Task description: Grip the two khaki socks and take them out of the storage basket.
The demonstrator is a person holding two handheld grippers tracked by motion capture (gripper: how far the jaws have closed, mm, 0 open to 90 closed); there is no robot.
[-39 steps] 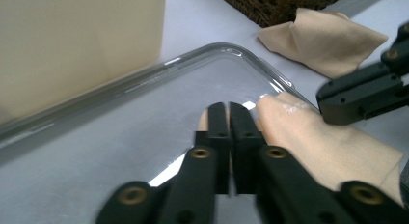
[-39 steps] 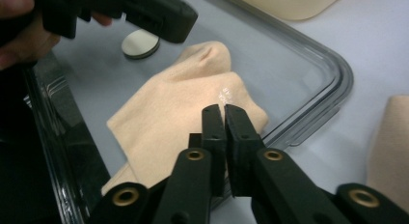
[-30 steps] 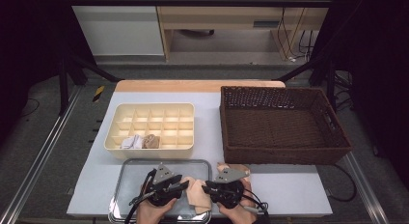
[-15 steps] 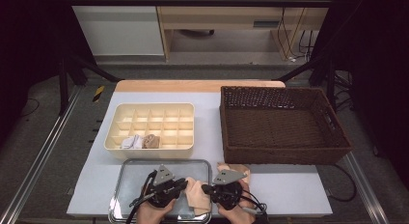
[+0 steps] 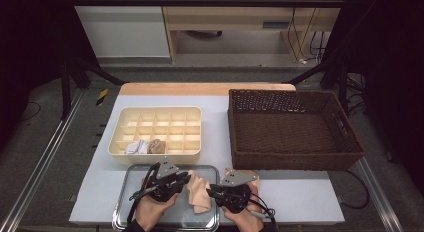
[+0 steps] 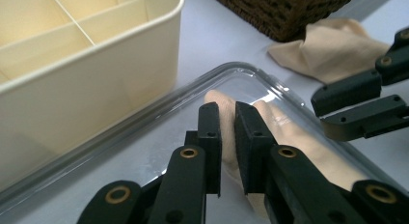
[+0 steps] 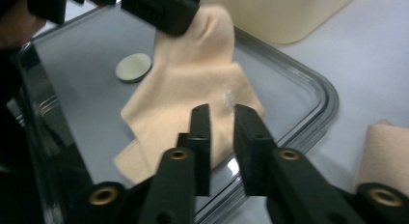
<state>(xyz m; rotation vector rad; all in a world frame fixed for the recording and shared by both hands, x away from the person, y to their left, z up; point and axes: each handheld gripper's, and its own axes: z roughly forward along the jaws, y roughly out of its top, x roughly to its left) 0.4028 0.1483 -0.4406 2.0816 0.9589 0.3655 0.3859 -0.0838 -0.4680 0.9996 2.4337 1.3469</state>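
L gripper pinches beige cloth over tray; R gripper jaws just opened, cloth not gripped. Advise regrip at free edge, fold w/ tension

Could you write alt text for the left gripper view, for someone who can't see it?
Two black jaws of the left gripper pinch a beige sock over a metal tray, beside a cream divided box.

Matt beige cloth on glossy metal tray
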